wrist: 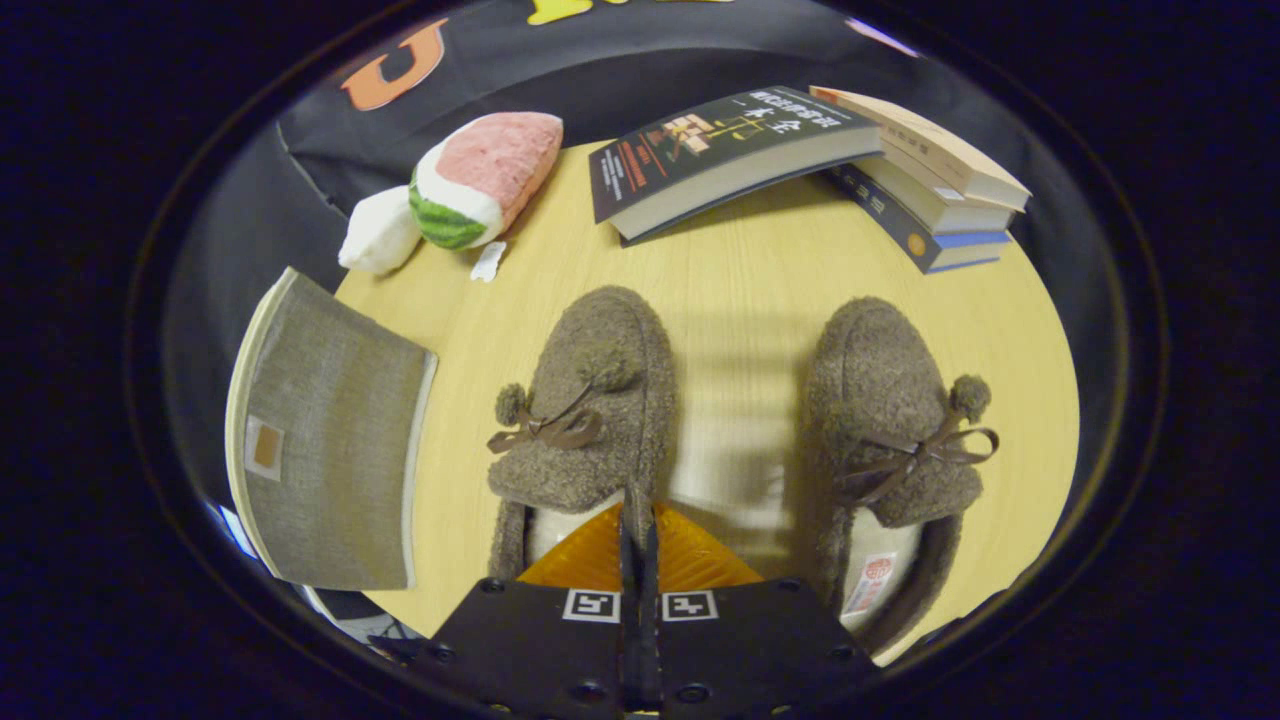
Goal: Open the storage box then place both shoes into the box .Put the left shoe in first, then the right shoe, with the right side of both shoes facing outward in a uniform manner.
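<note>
Two fuzzy brown slippers with small bows and pom-poms stand side by side on the wooden table (pixel 740 290), toes pointing away from me. My gripper (pixel 638 525) is shut on the left shoe (pixel 595 400), with both fingers pinching the inner side of its collar near the heel opening. The right shoe (pixel 885 420) sits apart, to the right of the fingers, and its pale insole shows. A grey fabric storage box (pixel 330 460) with a small brown tag lies to the left of the left shoe. I cannot tell whether its lid is open.
A stack of books (pixel 940 190) sits at the far right of the table, with a dark book (pixel 720 150) leaning on it. A plush watermelon slice (pixel 485 180) and a white plush piece (pixel 380 232) lie at the far left.
</note>
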Tool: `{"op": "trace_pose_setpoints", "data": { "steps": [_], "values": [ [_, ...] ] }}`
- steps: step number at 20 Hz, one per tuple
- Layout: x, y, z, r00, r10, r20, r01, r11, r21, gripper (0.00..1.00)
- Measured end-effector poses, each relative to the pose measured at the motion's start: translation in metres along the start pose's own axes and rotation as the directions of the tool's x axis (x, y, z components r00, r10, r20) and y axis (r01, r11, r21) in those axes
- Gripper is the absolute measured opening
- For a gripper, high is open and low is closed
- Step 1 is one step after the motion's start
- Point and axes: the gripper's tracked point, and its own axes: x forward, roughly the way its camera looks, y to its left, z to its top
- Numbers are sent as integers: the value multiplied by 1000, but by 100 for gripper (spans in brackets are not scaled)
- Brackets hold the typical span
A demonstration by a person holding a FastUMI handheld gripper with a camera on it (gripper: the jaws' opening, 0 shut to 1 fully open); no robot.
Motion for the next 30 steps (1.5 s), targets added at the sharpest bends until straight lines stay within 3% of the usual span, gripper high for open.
{"op": "trace_pose_setpoints", "data": {
  "steps": [12, 21, 25, 30],
  "values": [
    [-94, 43, 12, 992, 119, 44, -124, 981, 148, 1],
    [-167, 170, 48, 976, 190, 111, -200, 976, 89, 0],
    [-168, 252, 42, 962, 260, 85, -265, 962, 66, 1],
    [-125, 318, 25, 970, 239, 37, -240, 969, 60, 1]
  ]
}}
